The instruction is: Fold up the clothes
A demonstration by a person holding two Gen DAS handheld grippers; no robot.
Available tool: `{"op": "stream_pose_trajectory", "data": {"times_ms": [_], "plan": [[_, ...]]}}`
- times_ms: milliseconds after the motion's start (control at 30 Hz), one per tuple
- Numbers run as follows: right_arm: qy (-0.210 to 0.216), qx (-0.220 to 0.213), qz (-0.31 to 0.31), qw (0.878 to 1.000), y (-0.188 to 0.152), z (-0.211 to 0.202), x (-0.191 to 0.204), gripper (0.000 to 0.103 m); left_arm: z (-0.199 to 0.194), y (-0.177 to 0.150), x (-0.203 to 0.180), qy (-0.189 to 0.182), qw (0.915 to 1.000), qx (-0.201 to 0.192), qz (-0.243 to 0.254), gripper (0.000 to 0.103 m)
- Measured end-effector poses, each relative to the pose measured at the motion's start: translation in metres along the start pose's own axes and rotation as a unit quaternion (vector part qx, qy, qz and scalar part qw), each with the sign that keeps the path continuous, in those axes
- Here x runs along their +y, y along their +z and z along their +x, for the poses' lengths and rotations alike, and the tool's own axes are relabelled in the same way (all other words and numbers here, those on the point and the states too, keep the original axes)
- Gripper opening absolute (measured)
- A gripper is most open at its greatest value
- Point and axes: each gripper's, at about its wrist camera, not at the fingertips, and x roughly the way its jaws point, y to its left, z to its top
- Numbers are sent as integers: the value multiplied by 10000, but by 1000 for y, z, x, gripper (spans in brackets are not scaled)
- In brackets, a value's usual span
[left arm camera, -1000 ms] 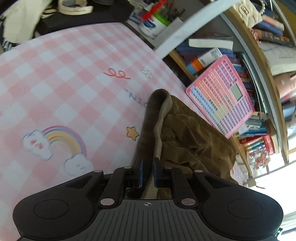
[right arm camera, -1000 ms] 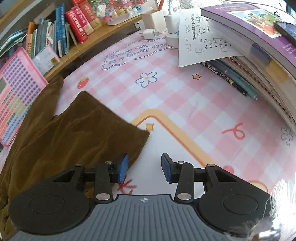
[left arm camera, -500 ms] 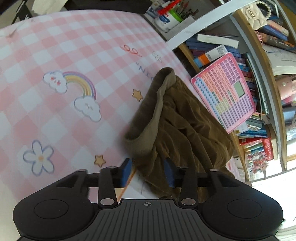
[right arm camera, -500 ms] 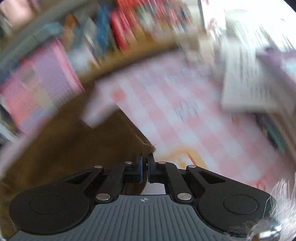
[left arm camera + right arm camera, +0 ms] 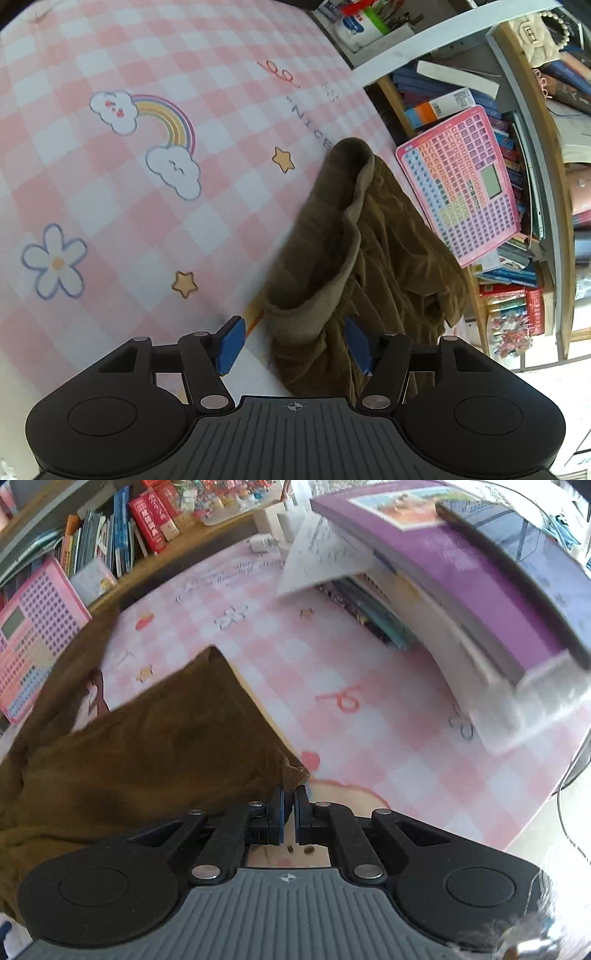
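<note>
You had the brown garment [image 5: 380,258] bunched along the desk [image 5: 110,206] edge nearest the bookshelf [image 5: 517,258], beside the pink keyboard toy [image 5: 465,184]. Your right tool [image 5: 290,805] was clenched on a corner of the cloth, the tip of fabric poking up between the blue pads [image 5: 277,808], and the panel rose taut from that grip. Your left tool [image 5: 291,345] was opening, its jaws straddling the ribbed hem without pressing on it. To fold well, I'd say carry that pinched corner low and straight across, keeping the edge tight so the crease lands clean. Both tools pointed steeply down at the desk, the right one more so.
</note>
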Motion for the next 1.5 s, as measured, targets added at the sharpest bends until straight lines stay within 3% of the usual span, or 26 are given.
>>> {"op": "stream_pose_trajectory", "data": {"times_ms": [267,300,367,467,533,633,700,800,867,1067,1167,1200,1333,1500], "plan": [[-71,-69,3,10000,-9,4,4,5,21,1,-10,-31,9983,-259,-516,58],[-83,-77,5,9999,-10,4,4,5,23,2,-12,12,9977,-320,-595,37],[-98,-83,6,9999,-11,5,3,5,30,5,-21,55,9982,-304,-511,12],[-1,-48,7,10000,-11,9,6,5,29,23,-46,-130,9987,-498,-2,9],[169,8,15,9999,-11,13,10,5,8,40,-68,-569,9930,-981,343,9],[690,162,-37,9975,-14,11,23,5,-52,50,-86,-1291,9721,-1757,865,9],[961,293,-188,9948,-18,8,32,5,-73,50,-68,-980,9696,-1995,1028,10],[1076,618,-328,9917,-28,9,37,5,-59,51,-5,257,9866,-1478,634,9],[1040,787,-239,9912,-31,14,36,5,-45,43,30,871,9890,-1136,369,10],[788,685,-320,9940,-36,14,46,5,-43,37,48,714,9907,-1105,346,16],[644,559,-421,9955,-40,13,50,5,-49,47,51,759,9909,-990,501,31],[596,507,-393,9962,-41,12,50,5,-53,50,52,823,9899,-1006,574,35],[301,344,-330,9984,-49,10,57,5,-66,68,41,1155,9786,-1239,1168,35],[-34,98,-127,9999,-60,2,65,5,-62,82,7,522,9714,-1146,2012,35]]}}
